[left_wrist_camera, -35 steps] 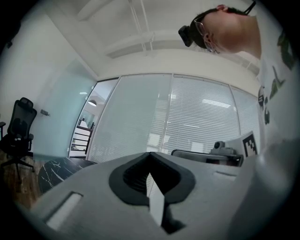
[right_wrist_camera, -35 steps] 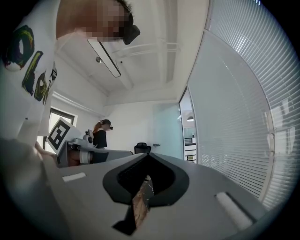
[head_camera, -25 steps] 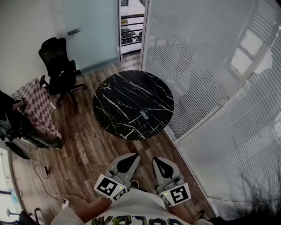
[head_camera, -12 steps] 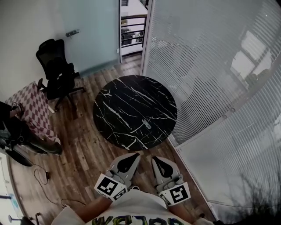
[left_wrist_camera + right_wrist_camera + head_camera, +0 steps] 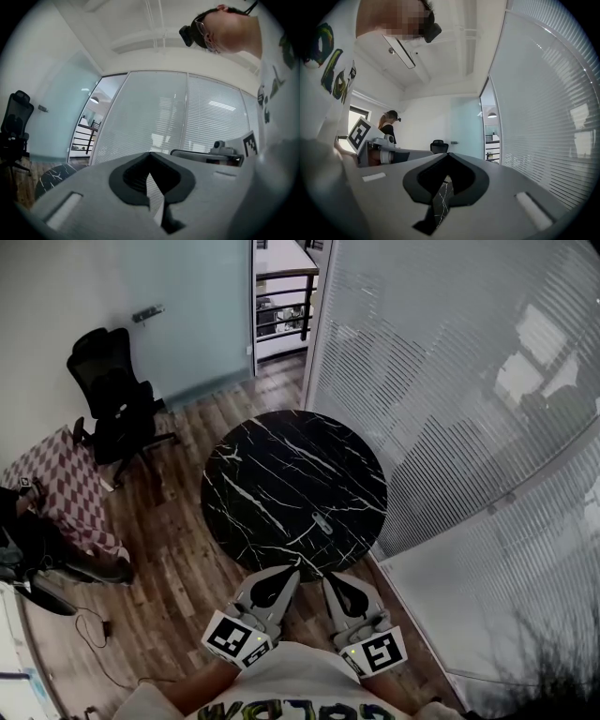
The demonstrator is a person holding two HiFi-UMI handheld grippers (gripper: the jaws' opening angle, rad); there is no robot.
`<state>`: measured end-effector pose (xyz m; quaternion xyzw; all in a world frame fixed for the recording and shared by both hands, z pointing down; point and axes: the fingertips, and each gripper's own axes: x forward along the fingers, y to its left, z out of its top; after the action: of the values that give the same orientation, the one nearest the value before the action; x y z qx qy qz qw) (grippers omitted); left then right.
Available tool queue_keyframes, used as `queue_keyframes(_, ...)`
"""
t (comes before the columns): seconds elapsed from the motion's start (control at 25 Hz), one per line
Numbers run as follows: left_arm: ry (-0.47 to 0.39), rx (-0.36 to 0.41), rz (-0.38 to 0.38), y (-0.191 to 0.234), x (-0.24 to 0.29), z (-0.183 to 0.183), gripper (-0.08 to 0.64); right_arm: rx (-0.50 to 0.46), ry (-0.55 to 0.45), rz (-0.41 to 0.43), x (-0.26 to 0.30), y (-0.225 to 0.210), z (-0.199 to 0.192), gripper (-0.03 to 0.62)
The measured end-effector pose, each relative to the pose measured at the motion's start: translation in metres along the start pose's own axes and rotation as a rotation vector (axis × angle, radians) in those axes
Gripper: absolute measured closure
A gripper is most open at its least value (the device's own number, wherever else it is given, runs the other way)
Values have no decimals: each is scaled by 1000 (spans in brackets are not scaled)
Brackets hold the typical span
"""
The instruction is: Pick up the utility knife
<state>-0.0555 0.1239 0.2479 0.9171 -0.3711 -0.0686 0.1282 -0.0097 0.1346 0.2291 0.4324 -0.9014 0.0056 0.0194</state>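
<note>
Stepped closer to the round black marble table (image 5: 272, 474), now nearer than a second ago. On the table, close to its near edge: the small grey utility knife (image 5: 321, 522), long side slanted, pointing mostly away. Just short of that edge: left gripper (image 5: 294, 568) and right gripper (image 5: 327, 579), both shut tight, holding nothing. Knife almost straight ahead of the right gripper. Bare table all round the knife; white slatted blinds (image 5: 450, 381) just beside the table's right edge.

- Wood-plank floor (image 5: 178, 568) is laid throughout.
- Round black marble table (image 5: 272, 474) is set just beside a glass partition (image 5: 450, 381) lined with white blinds.
- Black office chair (image 5: 112, 399) is placed near a frosted glass door (image 5: 192, 315).
- Checked cloth (image 5: 66, 484) is noted at left.
</note>
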Motion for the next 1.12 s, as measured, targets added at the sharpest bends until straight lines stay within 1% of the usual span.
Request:
queue_keyframes(0.24, -2, -14, -11, 42, 12, 7, 557, 10, -8, 3, 45, -2, 2, 589)
queue_keyframes(0.36, 3, -16, -23, 58, 18, 12, 557, -8, -3, -6, 62, -8, 1, 589)
queue_keyframes(0.48, 7, -13, -33, 72, 25, 15, 557, 6, -11, -9, 78, -13, 2, 589)
queue_keyframes(0.6, 11, -11, -39, 84, 29, 17, 557, -15, -11, -19, 90, -18, -1, 589)
queue_keyframes(0.96, 23, -8, -48, 103, 40, 19, 557, -19, 4, -22, 111, -27, -4, 589)
queue_keyframes(1.12, 28, -6, -49, 104, 49, 18, 557, -9, -12, -23, 113, -36, -2, 589)
